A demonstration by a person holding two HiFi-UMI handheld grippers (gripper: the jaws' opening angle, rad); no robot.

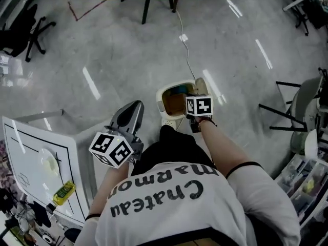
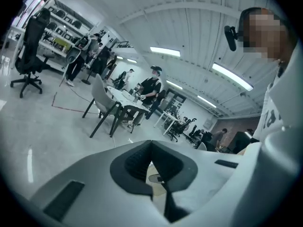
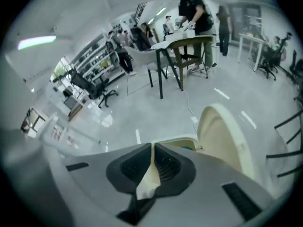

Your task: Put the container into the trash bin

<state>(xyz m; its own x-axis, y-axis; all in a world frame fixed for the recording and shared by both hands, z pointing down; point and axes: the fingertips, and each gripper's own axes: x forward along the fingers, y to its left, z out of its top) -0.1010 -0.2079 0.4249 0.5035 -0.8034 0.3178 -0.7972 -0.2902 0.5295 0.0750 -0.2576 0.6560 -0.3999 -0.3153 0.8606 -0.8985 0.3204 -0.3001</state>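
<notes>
Your right tool (image 3: 153, 148) is clamped on the container (image 3: 149, 183). Only a thin, pale, creased piece of it shows between the pads. The tool hangs over the trash bin (image 1: 161, 100), which stands on the grey floor (image 1: 102, 50) just ahead of your feet. The bin's cream lid (image 3: 222, 136) is tipped up at its right side, leaving the mouth uncovered. In the head view, the right tool's marker cube (image 1: 199, 105) sits over the right part of the bin's mouth, so the container itself is hidden there.

Your left tool (image 2: 151, 148) is held to the left of the bin, apart from it. Its jaws are together at the tips with nothing gripped between them, and it points out across the floor.

A white cable (image 1: 187, 55) runs along the floor from behind the bin towards some dark table legs.

A white worktop (image 1: 31, 152) stands at your left. A yellow-green packet (image 1: 64, 192) lies close to its right edge, towards the near corner.
</notes>
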